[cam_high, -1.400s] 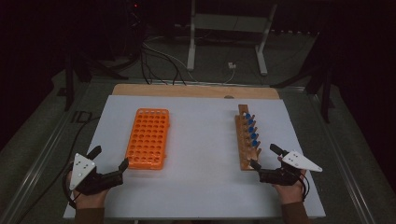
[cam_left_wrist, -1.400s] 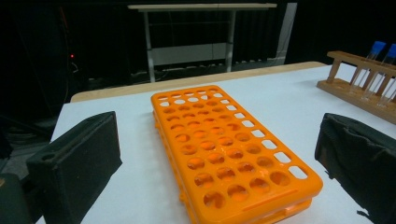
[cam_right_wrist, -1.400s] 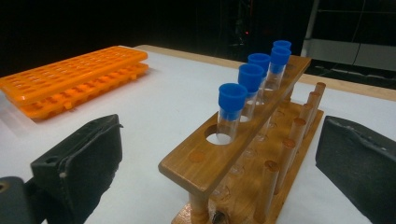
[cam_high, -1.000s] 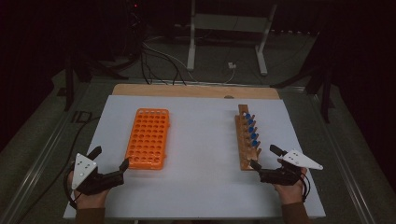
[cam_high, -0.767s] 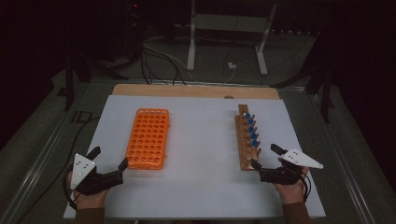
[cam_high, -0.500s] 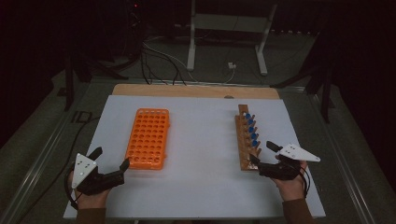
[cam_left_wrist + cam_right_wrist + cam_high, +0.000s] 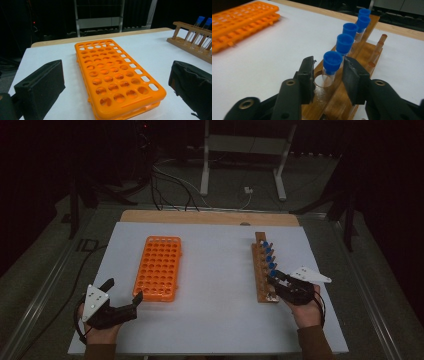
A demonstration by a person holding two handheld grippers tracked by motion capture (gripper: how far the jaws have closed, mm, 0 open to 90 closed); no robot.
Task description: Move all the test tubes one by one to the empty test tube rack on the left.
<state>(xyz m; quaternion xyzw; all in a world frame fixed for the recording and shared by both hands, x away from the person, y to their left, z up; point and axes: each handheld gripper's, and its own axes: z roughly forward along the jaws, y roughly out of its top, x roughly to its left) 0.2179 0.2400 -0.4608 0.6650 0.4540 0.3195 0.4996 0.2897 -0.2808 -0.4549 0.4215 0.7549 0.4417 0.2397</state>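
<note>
Right gripper (image 7: 329, 75) closing on the nearest tube (image 7: 331, 65) in the wooden rack (image 7: 261, 270); grip not seated yet.

Its fingers (image 7: 308, 75) have just been closing and now stand narrow either side of the blue-capped tube, small gaps seemingly left, though contact is hard to judge. Risks: an off-centre pinch tilts the tube against its hole, a grip on the cap alone slips, or the rack drags across the surface. Left gripper (image 7: 123, 298) idles, fingers wide, by the orange rack (image 7: 159, 267).

Blue-capped clear tube (image 7: 332, 65) stands upright in the wooden rack (image 7: 364, 32), nearest of five.
</note>
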